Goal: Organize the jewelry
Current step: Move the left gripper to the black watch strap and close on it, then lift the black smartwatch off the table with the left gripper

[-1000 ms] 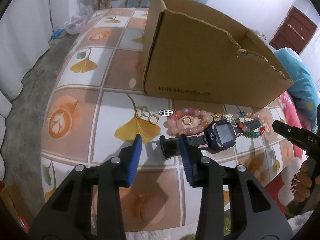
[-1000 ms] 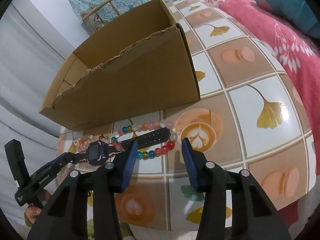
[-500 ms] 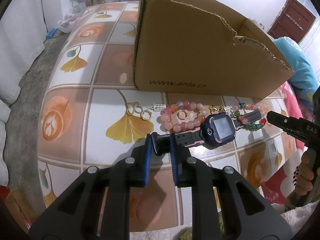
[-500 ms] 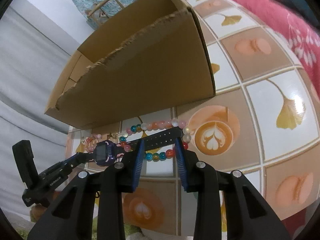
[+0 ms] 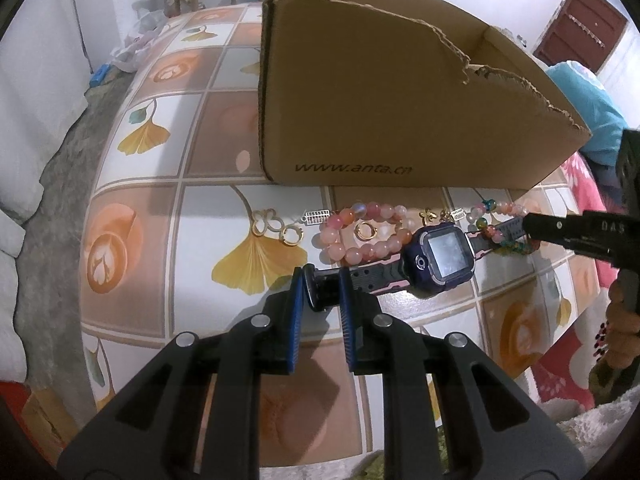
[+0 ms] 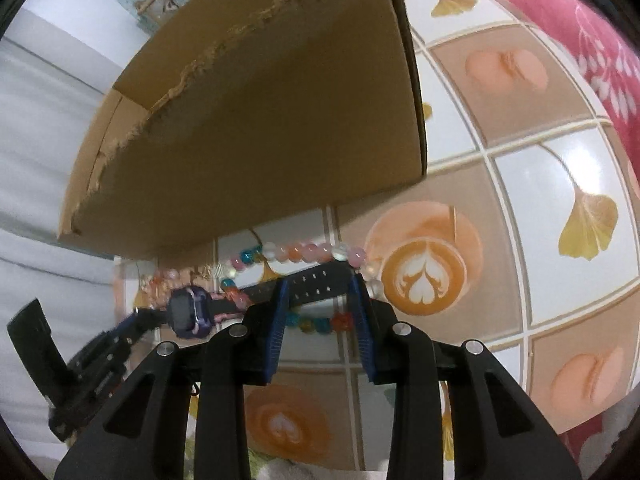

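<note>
While the purple smartwatch (image 5: 444,258) lies flat on the tiled tabletop (image 5: 132,208), both claws grip its dark straps: left gripper (image 5: 320,292) clamped on the buckle end, right gripper (image 6: 320,298) closed on the holed end. Watch has a square grey screen, purple case, pink-edged black band (screen blank). At its 11 o'clock a pink bead bracelet (image 5: 360,232) rings a gold ring (image 5: 366,232); multicolour beads (image 6: 300,254) sit under the right strap. Cardboard box (image 5: 400,112) stands at 12 o'clock, just beyond.
</note>
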